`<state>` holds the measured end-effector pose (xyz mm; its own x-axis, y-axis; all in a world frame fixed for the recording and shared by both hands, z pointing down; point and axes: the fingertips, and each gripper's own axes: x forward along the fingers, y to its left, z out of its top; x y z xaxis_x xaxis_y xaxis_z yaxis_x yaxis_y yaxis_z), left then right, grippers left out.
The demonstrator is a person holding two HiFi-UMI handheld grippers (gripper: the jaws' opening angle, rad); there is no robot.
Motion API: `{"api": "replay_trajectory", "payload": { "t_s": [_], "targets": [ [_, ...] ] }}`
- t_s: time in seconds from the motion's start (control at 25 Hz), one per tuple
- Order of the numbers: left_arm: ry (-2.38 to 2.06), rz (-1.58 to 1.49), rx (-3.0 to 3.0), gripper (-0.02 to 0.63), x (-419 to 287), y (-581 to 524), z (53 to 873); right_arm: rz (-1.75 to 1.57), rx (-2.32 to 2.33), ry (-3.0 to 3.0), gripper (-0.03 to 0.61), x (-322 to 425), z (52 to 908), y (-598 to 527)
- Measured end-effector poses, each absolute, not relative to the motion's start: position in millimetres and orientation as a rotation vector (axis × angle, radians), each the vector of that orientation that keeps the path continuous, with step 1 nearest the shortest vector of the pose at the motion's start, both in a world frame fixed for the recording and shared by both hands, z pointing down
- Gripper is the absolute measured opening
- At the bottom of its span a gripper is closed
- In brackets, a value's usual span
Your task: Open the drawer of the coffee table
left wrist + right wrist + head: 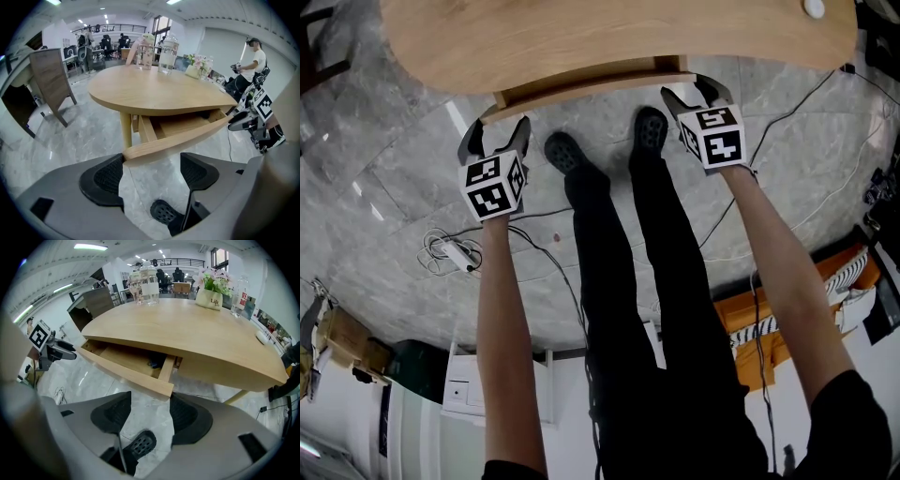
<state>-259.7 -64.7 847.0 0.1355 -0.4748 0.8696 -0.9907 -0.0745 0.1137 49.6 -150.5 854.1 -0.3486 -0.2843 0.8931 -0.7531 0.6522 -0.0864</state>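
The oval wooden coffee table point(609, 33) fills the top of the head view. Its drawer point(581, 86) sits under the near edge, already drawn partway out, with the bare wooden interior open in both gripper views. The drawer front's long axis runs crosswise in front of the person, from one gripper to the other. The left gripper point(497, 136) is at the front's left end and the right gripper point(696, 94) at its right end, so neither is clearly nearer. Both have their jaws spread apart and clamp nothing. Each end corner lies just ahead of a jaw tip, though contact cannot be confirmed. Opening further likely means drawing the front straight back toward the person's legs.
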Motion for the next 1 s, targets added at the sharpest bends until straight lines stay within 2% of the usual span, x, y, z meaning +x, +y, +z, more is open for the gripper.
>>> {"api": "replay_trajectory", "payload": {
  "t_s": [1.0],
  "targets": [
    [-1.406,0.83,1.536,0.382,-234.4,0.5,852.8,0.73,0.792,-1.851,0.242,74.9,862.4,-85.5]
  ]
}}
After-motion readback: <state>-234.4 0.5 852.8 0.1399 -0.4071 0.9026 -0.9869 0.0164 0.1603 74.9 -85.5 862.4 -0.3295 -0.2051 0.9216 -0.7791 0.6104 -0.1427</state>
